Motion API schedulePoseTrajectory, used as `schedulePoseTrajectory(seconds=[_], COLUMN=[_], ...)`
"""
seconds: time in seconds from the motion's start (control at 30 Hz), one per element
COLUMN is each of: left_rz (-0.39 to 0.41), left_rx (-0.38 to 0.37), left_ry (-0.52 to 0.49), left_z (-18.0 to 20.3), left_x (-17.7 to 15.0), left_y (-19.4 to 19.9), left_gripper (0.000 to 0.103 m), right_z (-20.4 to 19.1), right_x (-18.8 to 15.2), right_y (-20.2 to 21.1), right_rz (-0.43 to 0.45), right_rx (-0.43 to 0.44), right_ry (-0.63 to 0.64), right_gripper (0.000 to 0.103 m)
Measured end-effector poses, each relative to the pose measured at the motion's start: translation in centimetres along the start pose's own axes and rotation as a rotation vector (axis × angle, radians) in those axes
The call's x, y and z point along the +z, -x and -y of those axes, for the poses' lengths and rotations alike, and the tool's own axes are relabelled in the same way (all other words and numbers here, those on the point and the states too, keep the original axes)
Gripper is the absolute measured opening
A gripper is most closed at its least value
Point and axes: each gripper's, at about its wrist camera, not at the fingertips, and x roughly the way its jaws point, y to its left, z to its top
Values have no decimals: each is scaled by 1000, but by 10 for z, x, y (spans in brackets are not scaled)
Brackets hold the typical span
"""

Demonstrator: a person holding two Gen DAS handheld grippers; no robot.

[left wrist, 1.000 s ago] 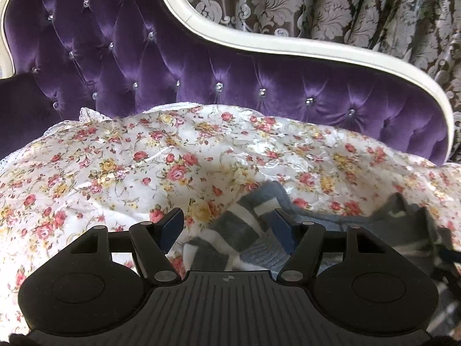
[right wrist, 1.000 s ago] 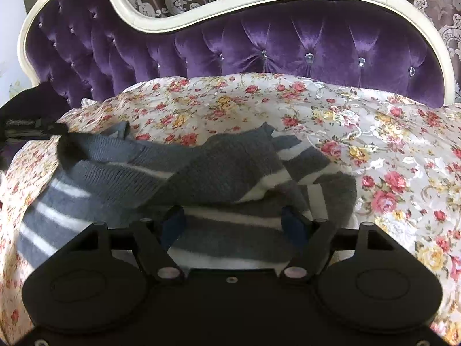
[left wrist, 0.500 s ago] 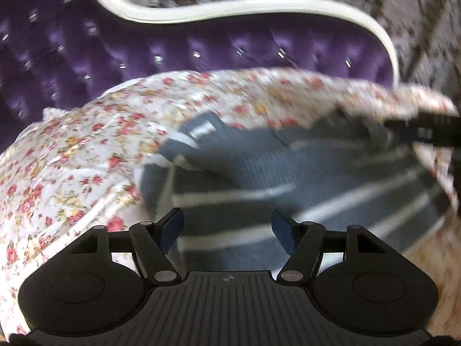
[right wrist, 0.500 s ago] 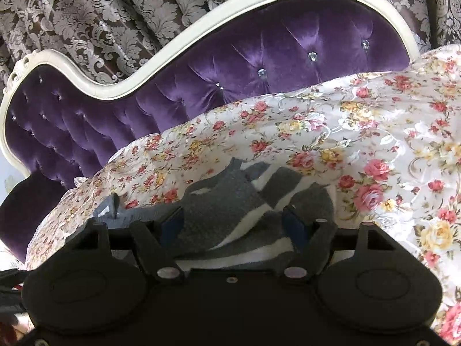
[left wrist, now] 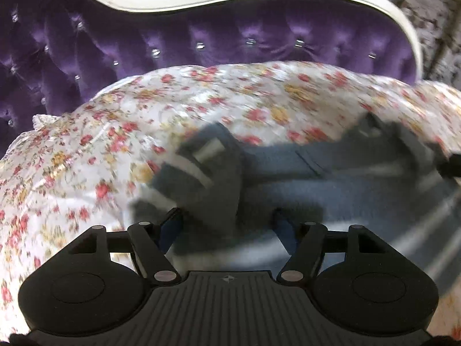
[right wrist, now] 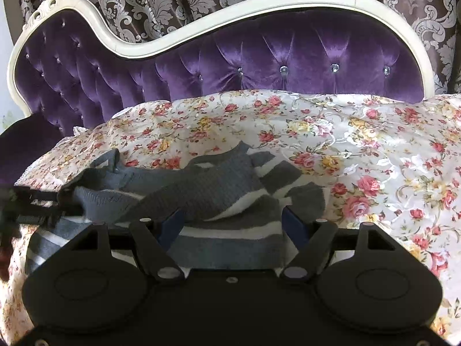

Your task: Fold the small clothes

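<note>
Knitwear, grey and striped, is lying crumpled on the floral sheet; both tools, left and right, are being held apart over it, gripping nothing.

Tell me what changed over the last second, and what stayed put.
The striped grey garment shifted: its sleeve, spread out to the left a second ago, is now bunched and folded across the body. The left gripper swung over the garment from the floral cover. Both grippers' fingers stayed apart, the right gripper over the garment; the cover and purple sofa are unchanged.
</note>
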Motion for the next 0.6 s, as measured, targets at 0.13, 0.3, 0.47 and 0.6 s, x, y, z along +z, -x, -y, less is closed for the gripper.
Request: schedulePoseTrajectory(seconds=[0.13,0.3,0.47,0.6], left_rz=[-7,7,38,60], left_rx=[13,26,26,6], left_ry=[116,235,211,195], left_z=[-20,-38,-29,-23], left_x=[18,26,24,17], left_y=[-13,-14,7,23], left_gripper=[68,68,68,68], right_z=[2,-1,-14,-27], right_x=[0,-1,-3,-8], right_y=[2,4,4,3], right_rz=[5,15,20,15], right_rx=[12,24,34,56], right_ry=[-14,-2,68,114], right_gripper=[77,77,77,77])
